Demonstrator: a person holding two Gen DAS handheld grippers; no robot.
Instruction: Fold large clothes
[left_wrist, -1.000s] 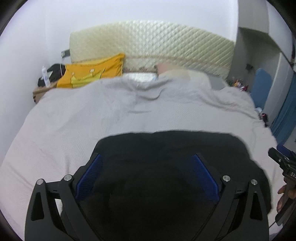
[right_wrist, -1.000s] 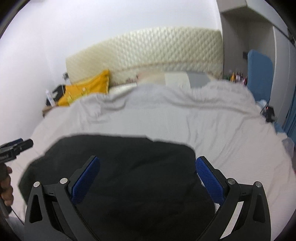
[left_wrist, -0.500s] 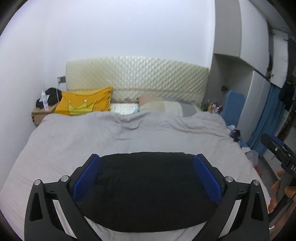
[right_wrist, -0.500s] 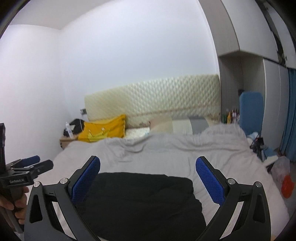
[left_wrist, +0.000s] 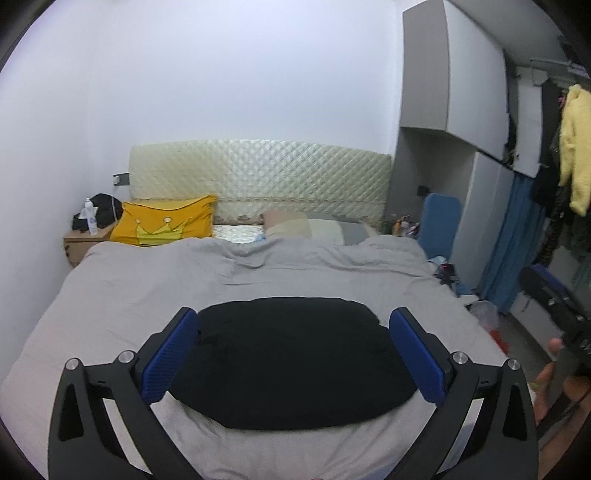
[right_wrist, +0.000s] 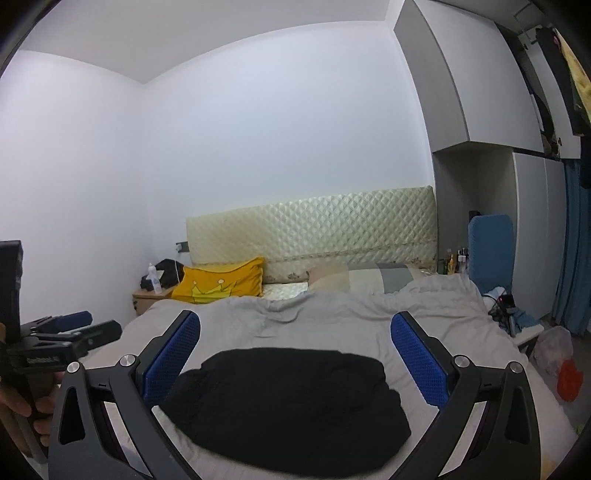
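The black garment (left_wrist: 291, 365) lay folded into a compact block on the near part of the grey bed cover (left_wrist: 147, 291), flat and free of both tools. The left gripper (left_wrist: 293, 354) was held above it with its blue fingers (left_wrist: 170, 360) spread wide and empty. The right gripper (right_wrist: 295, 356) was likewise spread wide, holding nothing, with the garment (right_wrist: 288, 402) below and between its fingers (right_wrist: 417, 360). Farther back, the cover (right_wrist: 332, 317) ran wrinkled toward the head of the bed. A yellow pillow (left_wrist: 166, 221) with a crown print lay at the far left, a patchwork pillow (left_wrist: 310, 227) to its right. A quilted cream headboard (left_wrist: 258, 181) stood against the far wall.
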